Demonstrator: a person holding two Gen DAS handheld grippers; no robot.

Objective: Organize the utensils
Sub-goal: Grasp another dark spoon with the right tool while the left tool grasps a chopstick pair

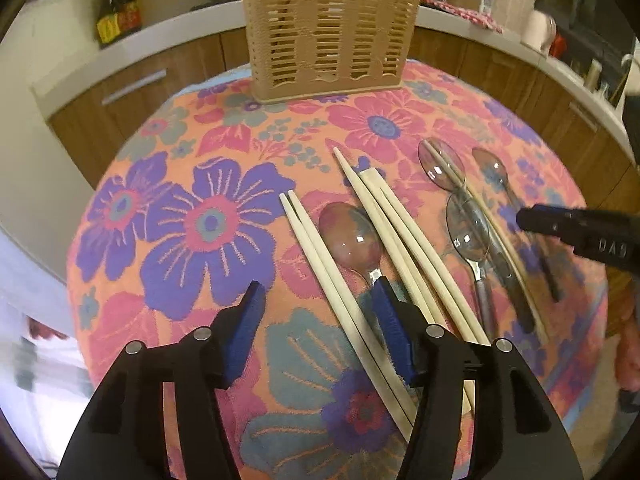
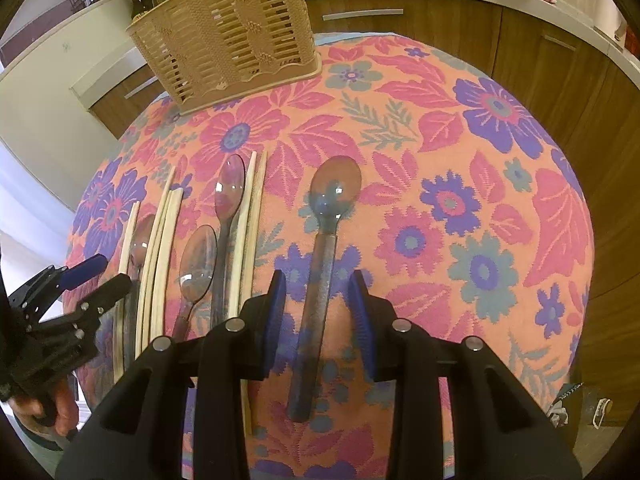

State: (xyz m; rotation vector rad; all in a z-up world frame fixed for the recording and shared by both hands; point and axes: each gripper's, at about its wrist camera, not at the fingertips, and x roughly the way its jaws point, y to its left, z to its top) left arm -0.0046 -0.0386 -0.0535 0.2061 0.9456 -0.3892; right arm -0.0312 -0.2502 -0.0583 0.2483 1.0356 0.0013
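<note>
Utensils lie in a loose row on the flowered tablecloth [image 1: 208,220], none yet in the beige slotted caddy [image 1: 328,36] that stands upright at the far edge of the table. Chopsticks and clear plastic spoons are mixed together: a leftmost chopstick pair [image 1: 316,256], a spoon [image 1: 352,236] just beside it, more chopsticks [image 1: 400,224] touching that spoon's far side, then further spoons with another chopstick lying across them.

Seen from the right wrist, the right gripper [image 2: 316,280] straddles the handle of the blue-handled spoon [image 2: 320,272], which lies apart from the rest. Its blue pads stand either side of the handle with a visible gap, so the jaws are open around it, not yet pinching. The left gripper [image 1: 320,296] hangs open over the leftmost chopstick pair, which runs between its fingers; the right-hand pad sits close to the neighbouring spoon's neck.

The step in hand looks like two pickups. For the right side, lower until the pads bracket the handle at its middle, then close squarely so the spoon does not pivot or skid on the cloth. For the left, shift slightly away from the spoon so only the two sticks are caught, and close on both together near their middle. Thin sticks on soft fabric may roll apart; press down a little before closing
</note>
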